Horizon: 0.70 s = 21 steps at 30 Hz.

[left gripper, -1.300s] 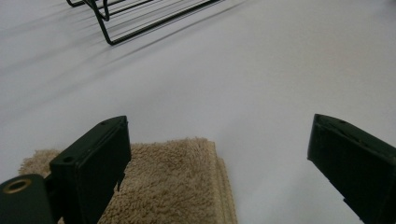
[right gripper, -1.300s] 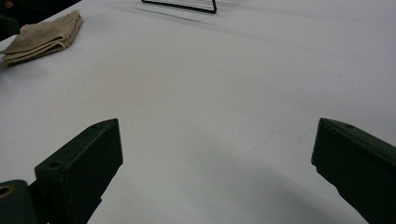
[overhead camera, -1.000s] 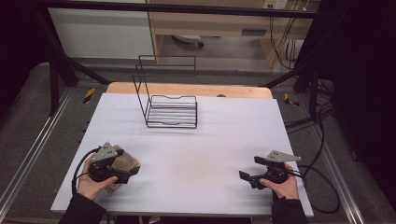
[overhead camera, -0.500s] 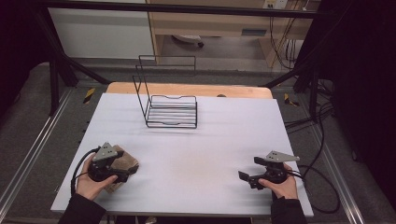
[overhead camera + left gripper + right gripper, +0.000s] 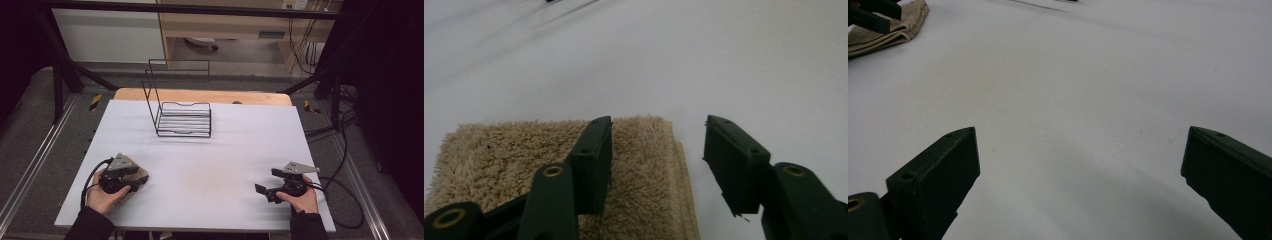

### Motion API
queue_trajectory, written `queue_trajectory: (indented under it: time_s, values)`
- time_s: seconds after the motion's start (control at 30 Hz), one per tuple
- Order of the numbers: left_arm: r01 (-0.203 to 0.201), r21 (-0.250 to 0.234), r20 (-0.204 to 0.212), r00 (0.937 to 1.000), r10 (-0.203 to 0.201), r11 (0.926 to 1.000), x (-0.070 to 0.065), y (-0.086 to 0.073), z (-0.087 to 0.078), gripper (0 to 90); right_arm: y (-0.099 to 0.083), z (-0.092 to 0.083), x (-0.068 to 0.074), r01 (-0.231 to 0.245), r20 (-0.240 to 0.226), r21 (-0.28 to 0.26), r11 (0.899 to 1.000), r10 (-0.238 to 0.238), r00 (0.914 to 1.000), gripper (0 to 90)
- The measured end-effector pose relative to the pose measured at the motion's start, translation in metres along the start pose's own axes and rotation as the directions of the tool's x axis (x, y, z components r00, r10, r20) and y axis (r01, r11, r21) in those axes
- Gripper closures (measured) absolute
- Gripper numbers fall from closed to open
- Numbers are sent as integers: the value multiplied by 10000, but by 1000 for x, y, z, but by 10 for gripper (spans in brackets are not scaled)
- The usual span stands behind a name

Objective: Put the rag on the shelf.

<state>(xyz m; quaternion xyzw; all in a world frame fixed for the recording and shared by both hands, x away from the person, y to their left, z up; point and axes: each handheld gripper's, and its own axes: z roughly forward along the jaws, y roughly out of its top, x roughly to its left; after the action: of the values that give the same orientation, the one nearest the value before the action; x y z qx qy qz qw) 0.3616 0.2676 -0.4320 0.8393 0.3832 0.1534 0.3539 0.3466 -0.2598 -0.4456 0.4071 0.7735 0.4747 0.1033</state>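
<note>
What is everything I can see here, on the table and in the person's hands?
folded towel: one, beige, near-left part of the table, under the left gripper
wire rack: one, black, far middle of the table
table: one, white top
left gripper: one, black, jaws just closing, astride the towel's edge, one on top, the other over bare table
right gripper: one, black, jaws wide apart, near-right of the table
hands: two, one holding each gripper

- The left gripper (image 5: 131, 176) sits low at the table's (image 5: 210, 150) near left corner, its jaws half apart (they have just been closing).
- The right gripper (image 5: 267, 187) rests near the table's near right corner, jaws spread wide.
</note>
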Motion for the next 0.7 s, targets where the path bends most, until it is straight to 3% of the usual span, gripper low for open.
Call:
queue_trajectory:
  time_s: [0.4,0.7]
  values:
    - [-546,640,-453,9973,576,9965,-7,1,9,622,0,1,-1,-16,46,36,10000,15,10000,27]
    - [-575,889,-552,9965,626,9944,-9,4,13,715,0,0,0,-76,74,23,10000,75,9999,29]
